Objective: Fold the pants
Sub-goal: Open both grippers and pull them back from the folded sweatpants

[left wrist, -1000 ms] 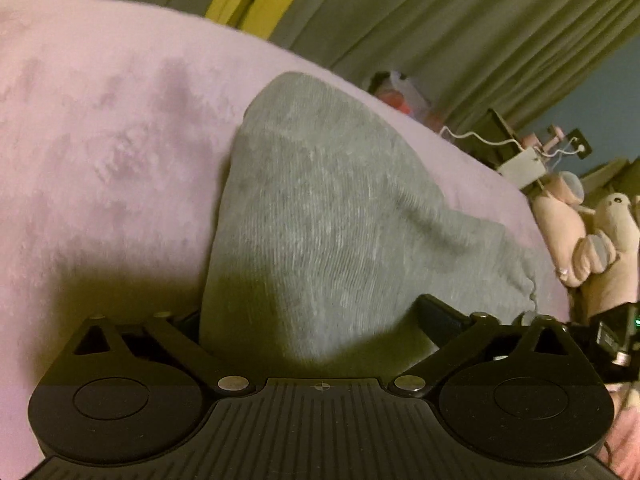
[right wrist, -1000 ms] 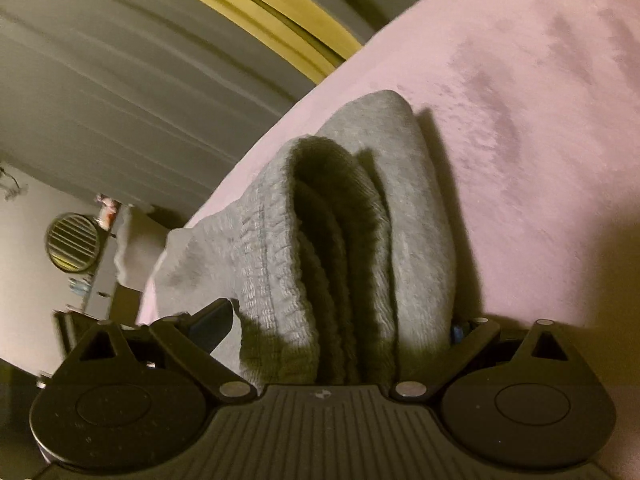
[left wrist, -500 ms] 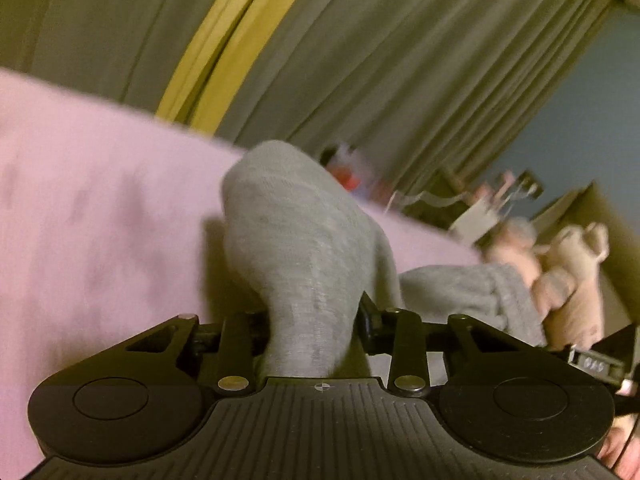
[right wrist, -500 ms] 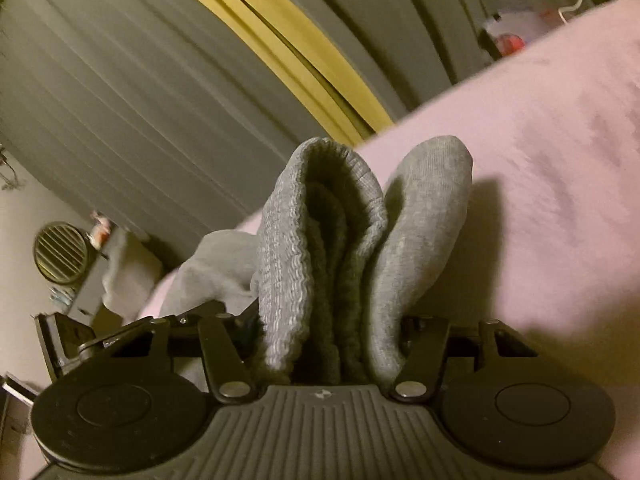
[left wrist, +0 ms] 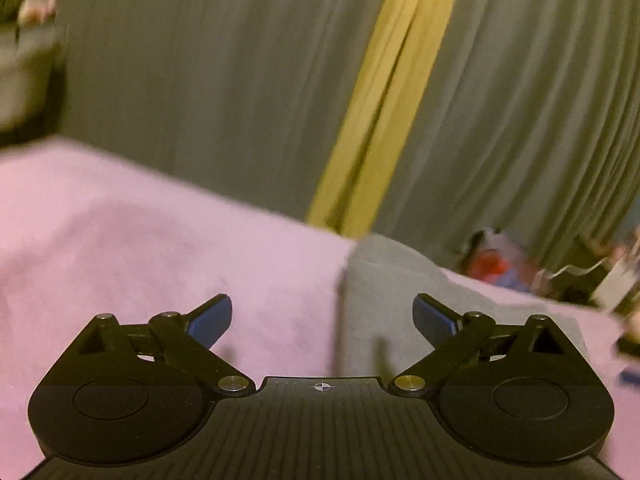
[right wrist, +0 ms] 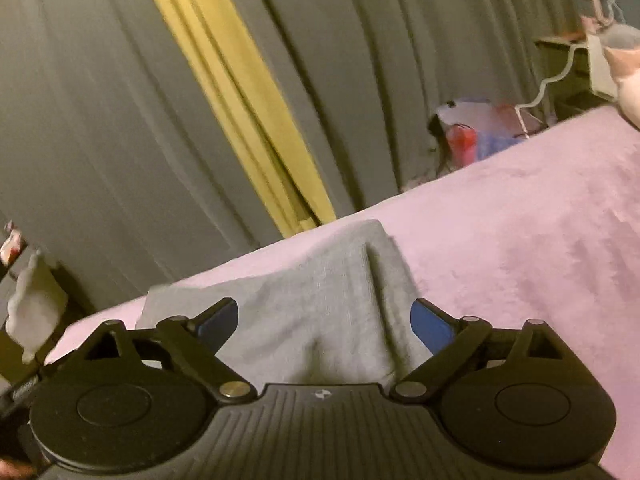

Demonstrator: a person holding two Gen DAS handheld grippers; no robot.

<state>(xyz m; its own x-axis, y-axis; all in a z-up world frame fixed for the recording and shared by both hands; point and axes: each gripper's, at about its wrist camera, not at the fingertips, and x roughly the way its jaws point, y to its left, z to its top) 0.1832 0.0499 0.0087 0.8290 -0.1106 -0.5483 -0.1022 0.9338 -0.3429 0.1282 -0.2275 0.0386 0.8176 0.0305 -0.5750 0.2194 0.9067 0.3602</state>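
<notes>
The grey pants (left wrist: 384, 304) lie folded on the pink blanket (left wrist: 160, 248). In the left wrist view they sit ahead and to the right, between the blue-padded fingers. My left gripper (left wrist: 322, 316) is open and empty, a little back from the cloth. In the right wrist view the pants (right wrist: 320, 312) lie flat with a ridge running up the middle. My right gripper (right wrist: 324, 322) is open and empty, with the cloth lying just ahead between its fingers.
Grey curtains with a yellow strip (left wrist: 384, 120) hang behind the bed. A red and blue package (right wrist: 472, 136) and a white cable (right wrist: 548, 84) sit past the bed's far edge. A white cloth (right wrist: 32, 312) hangs at the left.
Both grippers were shut on bunched grey cloth half a second ago. Now both are open and the pants lie flat on the blanket. Both cameras have tilted up toward the curtains.
</notes>
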